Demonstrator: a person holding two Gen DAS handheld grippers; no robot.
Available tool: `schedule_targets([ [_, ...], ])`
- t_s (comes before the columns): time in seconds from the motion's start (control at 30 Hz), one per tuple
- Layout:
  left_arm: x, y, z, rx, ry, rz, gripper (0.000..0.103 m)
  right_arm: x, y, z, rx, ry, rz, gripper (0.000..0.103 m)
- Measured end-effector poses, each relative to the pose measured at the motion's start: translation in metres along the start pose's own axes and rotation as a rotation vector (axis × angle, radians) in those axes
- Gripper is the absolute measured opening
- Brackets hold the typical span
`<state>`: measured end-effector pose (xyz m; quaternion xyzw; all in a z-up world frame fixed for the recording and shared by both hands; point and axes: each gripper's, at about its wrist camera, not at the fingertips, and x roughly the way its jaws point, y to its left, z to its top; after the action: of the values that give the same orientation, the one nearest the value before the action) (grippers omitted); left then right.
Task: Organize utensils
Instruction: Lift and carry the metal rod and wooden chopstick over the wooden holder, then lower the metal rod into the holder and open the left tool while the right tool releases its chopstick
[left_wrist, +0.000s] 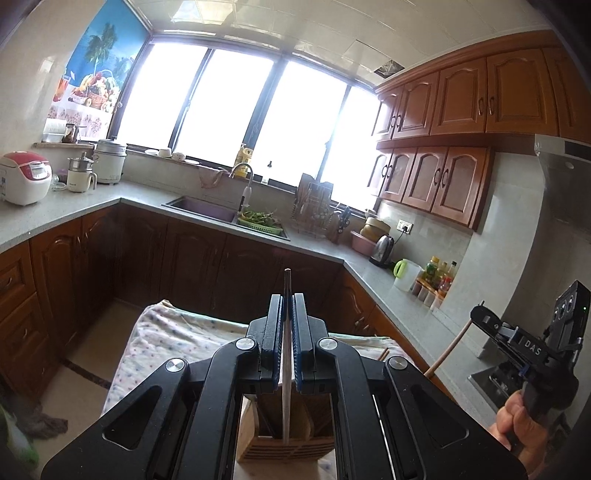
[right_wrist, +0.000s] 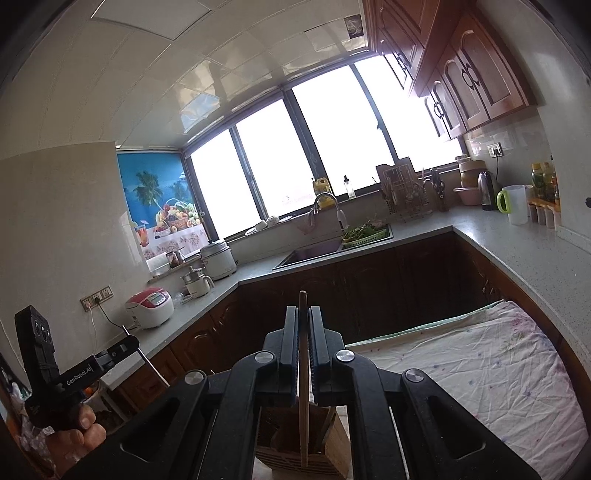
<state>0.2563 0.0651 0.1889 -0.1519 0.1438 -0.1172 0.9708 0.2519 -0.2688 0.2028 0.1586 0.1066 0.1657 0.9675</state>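
Left wrist view: the left gripper (left_wrist: 287, 328) is clenched on a thin, pale, flat-sided utensil (left_wrist: 285, 373), most likely a chopstick or a slim blade seen edge-on; I cannot tell which. Its upper end pokes out above the fingertips, and its lower part runs down into a wooden utensil holder (left_wrist: 284, 448) with slotted sides, which stands directly under the gripper on a table covered with a floral cloth (left_wrist: 166, 332). At the right edge, a hand (left_wrist: 524, 424) carries the right gripper (left_wrist: 480, 314), from which a wooden stick (left_wrist: 448, 347) slants down.

Right wrist view: the right gripper (right_wrist: 303, 332) is clamped on that wooden stick (right_wrist: 303, 398), probably a chopstick or spoon handle, its tip showing above the fingertips and its lower end reaching into the same holder (right_wrist: 332, 443). The left gripper (right_wrist: 127, 341) appears at the lower left, gripped by a hand (right_wrist: 79, 432), with its thin utensil (right_wrist: 151, 363) angled downward.

Risks, as I judge them: both utensils share one small, light holder, so any sideways pull could tip or drag it across the loose cloth. The two sticks could cross or knock each other inside the compartments. Each is pinched near its top, so it may pivot or slip between the pads.
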Motion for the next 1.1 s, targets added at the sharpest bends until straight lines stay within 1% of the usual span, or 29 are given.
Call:
schedule_targets([
  [0.23,0.024,0.019,-0.011,-0.057,-0.009,0.047,0.004,0.025,-0.013,-0.01,0.026,-0.01,-0.027,0.005],
  [0.43,0.043,0.028,-0.035,-0.078,0.024,0.061,0.004,0.045,-0.019,-0.036,0.036,0.037,-0.045,0.005],
  [0.6,0.056,0.028,-0.057,-0.069,0.073,0.073,0.004,0.062,-0.02,-0.059,0.042,0.098,-0.052,0.005],
  [0.77,0.066,0.03,-0.074,-0.061,0.117,0.078,0.004,0.07,-0.022,-0.074,0.044,0.148,-0.058,0.005],
  [0.9,0.075,0.028,-0.083,-0.046,0.154,0.079,0.004,0.074,-0.025,-0.079,0.044,0.177,-0.057,0.005],
  [0.97,0.075,0.025,-0.083,-0.03,0.149,0.091,0.004,0.074,-0.024,-0.079,0.037,0.177,-0.062,0.005],
  [1.1,0.076,0.026,-0.082,-0.04,0.158,0.088,0.005,0.075,-0.024,-0.077,0.042,0.185,-0.058,0.005],
])
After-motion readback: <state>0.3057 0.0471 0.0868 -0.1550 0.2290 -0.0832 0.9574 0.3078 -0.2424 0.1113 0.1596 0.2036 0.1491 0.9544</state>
